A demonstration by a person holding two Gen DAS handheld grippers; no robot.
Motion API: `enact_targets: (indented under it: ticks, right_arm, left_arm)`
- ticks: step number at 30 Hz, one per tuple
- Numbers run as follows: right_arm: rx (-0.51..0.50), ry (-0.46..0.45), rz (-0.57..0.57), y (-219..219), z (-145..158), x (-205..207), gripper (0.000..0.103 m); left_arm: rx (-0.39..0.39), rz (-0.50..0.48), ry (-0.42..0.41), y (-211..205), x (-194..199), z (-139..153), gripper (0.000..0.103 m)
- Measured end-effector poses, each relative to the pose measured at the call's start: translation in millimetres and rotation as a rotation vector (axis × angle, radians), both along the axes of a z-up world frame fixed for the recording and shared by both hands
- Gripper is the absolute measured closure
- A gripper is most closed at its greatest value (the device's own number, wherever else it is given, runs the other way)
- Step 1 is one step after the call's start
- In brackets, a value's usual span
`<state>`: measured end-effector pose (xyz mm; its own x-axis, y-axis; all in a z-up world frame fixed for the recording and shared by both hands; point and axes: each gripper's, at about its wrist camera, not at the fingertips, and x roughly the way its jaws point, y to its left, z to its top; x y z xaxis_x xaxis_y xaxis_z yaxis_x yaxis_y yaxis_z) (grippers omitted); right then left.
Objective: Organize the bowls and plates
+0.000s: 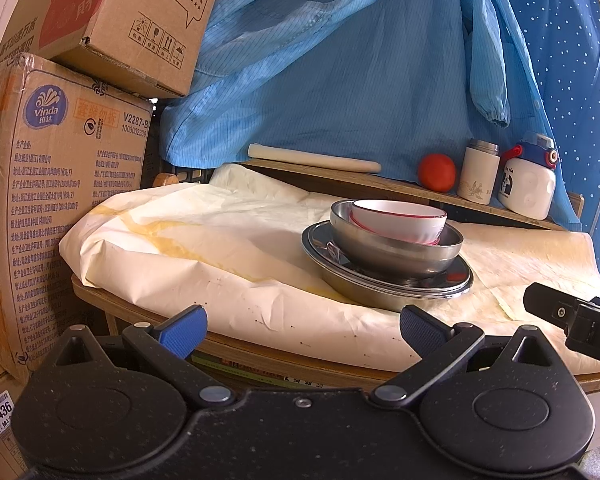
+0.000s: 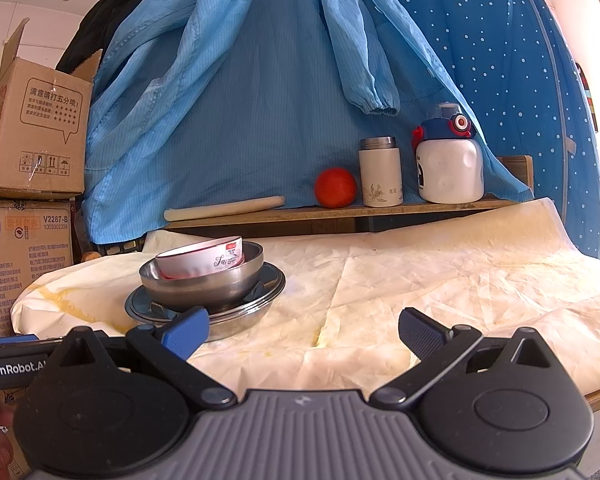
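Note:
A white bowl with a red rim [image 1: 400, 220] sits tilted inside a steel bowl [image 1: 396, 250], which stands in a wide steel plate [image 1: 384, 288] on the cream-covered table. The same stack shows in the right wrist view: white bowl [image 2: 204, 258], steel bowl [image 2: 204, 282], steel plate [image 2: 268, 284]. My left gripper [image 1: 302, 334] is open and empty, at the table's near edge, short of the stack. My right gripper [image 2: 304, 336] is open and empty, low over the table just right of the stack.
A wooden shelf [image 2: 340, 210] behind the table holds a red tomato [image 2: 335, 187], a white flask [image 2: 380, 172], a white and blue bottle [image 2: 450, 160] and a pale rolling pin [image 2: 224, 207]. Cardboard boxes [image 1: 60, 200] stand at the left. Blue coats [image 2: 240, 100] hang behind.

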<state>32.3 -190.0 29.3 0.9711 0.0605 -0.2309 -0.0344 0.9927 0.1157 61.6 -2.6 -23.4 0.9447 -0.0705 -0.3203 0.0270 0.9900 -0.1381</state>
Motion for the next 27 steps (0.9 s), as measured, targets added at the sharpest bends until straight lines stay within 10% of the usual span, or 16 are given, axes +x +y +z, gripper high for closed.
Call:
enact_targets:
  ticks: [27]
  right_arm:
    - [-0.003, 0.000, 0.003, 0.6, 0.2, -1.2, 0.000]
  left_arm:
    - [0.015, 0.016, 0.005, -0.1, -1.0, 0.3, 0.001]
